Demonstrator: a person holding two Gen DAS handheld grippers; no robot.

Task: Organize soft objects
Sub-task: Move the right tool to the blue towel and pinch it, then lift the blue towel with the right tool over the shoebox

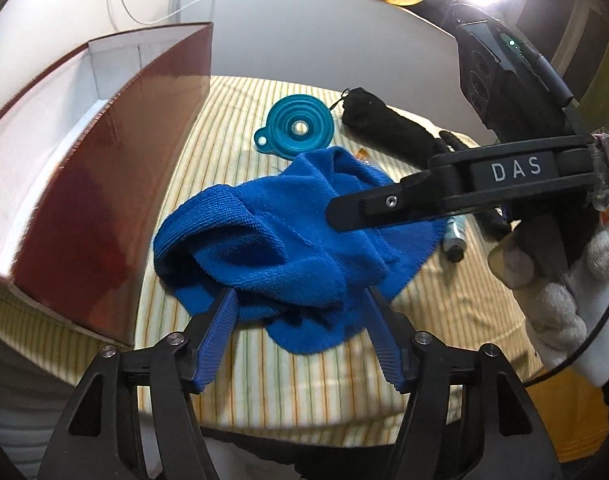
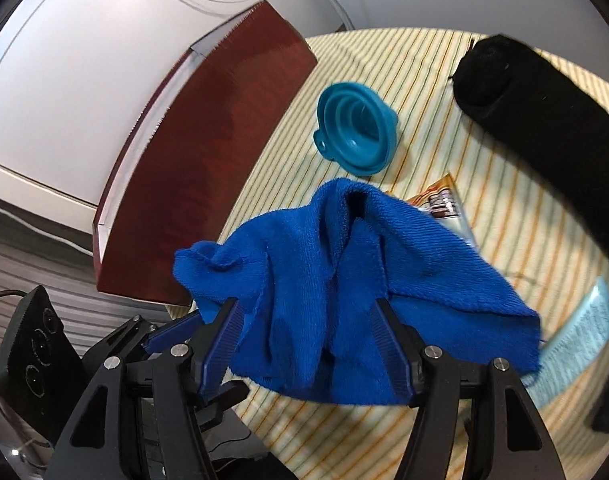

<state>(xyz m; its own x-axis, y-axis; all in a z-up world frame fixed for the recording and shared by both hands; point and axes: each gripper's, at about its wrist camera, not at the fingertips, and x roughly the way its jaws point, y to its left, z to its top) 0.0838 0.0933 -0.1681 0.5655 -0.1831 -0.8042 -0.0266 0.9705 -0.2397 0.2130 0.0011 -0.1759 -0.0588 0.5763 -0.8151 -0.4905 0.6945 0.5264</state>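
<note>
Both pairs of my blue-padded fingers stand spread wide, holding nothing, each framing the same crumpled blue towel (image 1: 292,248) from a different side. From the left wrist, my left gripper (image 1: 300,300) hovers at the near hem of the cloth, its tips just over the edge of the fabric, with no pad pressing on it that I can see. My right gripper (image 1: 344,208) reaches in from the right, its black finger lying across the top of the towel; whether it touches the cloth I cannot tell. From the right wrist, my right gripper (image 2: 306,312) has its tips either side of a bunched fold of the towel (image 2: 344,292), jaws apart. The towel lies heaped on the striped yellow tablecloth (image 1: 304,380), just beside the dark red box (image 1: 104,216) that stands open to my left, its white inside showing. Beyond the towel sits a teal collapsible funnel (image 1: 298,130), close to the cloth but apart from it, and further right lies a black fabric pouch (image 1: 384,124). A printed wrapper (image 2: 440,200) pokes out from under the towel's far edge, and a pale blue tube (image 2: 580,332) lies just beside its right corner.
</note>
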